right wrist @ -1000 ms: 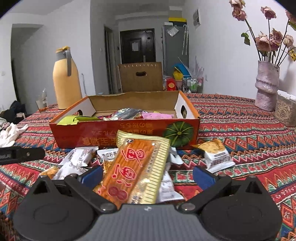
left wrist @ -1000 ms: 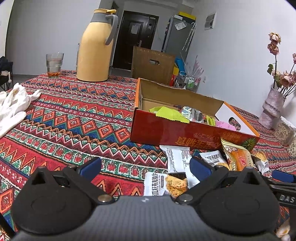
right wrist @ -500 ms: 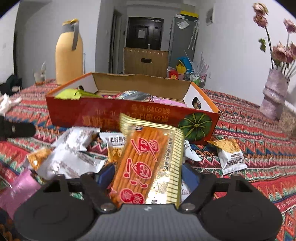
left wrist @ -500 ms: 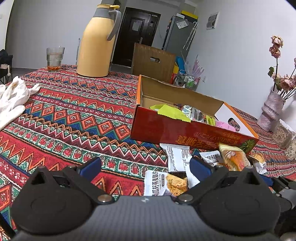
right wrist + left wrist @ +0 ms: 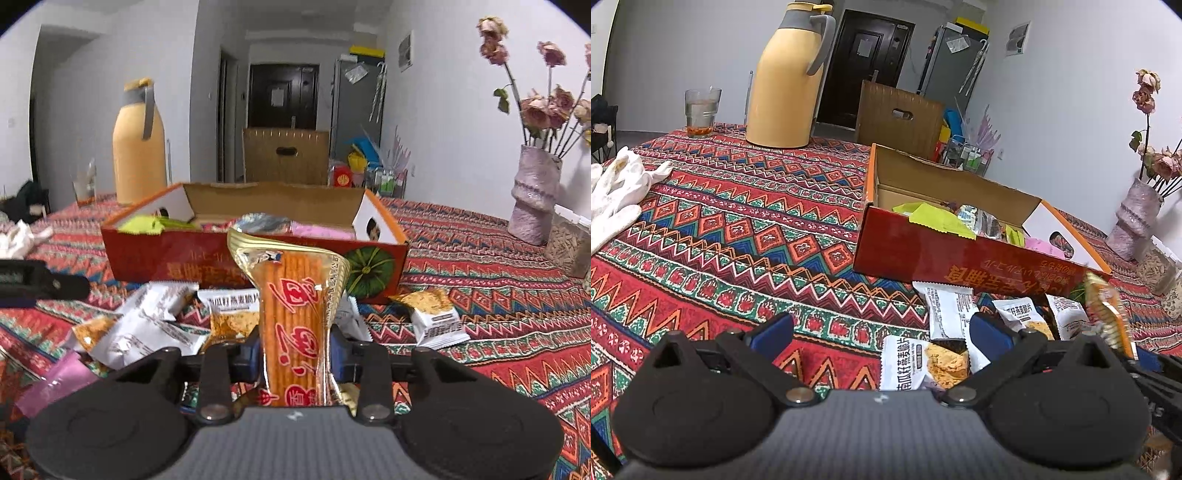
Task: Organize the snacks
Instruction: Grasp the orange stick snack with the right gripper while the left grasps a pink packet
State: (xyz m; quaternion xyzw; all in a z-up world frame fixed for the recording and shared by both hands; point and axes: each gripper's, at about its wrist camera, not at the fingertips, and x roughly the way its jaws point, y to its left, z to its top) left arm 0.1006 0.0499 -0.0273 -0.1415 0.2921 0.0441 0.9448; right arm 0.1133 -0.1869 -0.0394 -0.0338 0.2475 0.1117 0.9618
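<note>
My right hand-held gripper [image 5: 294, 350] pinches the orange stick-snack packet [image 5: 291, 314] upright before the red box [image 5: 255, 258]; my left hand-held gripper [image 5: 881, 332] gapes wide, holding nothing.

The small white foil snack packet [image 5: 908, 363] lying near on the patterned cloth reads 南瓜籽燕麦脆片 along its edge. A second white packet [image 5: 232, 302] carries the same line. The long orange-and-gold stick-snack wrapper [image 5: 295, 314] bears big red characters (too curved to read). The red cardboard box's [image 5: 960, 258] gold print stands upside down, unreadable.
</note>
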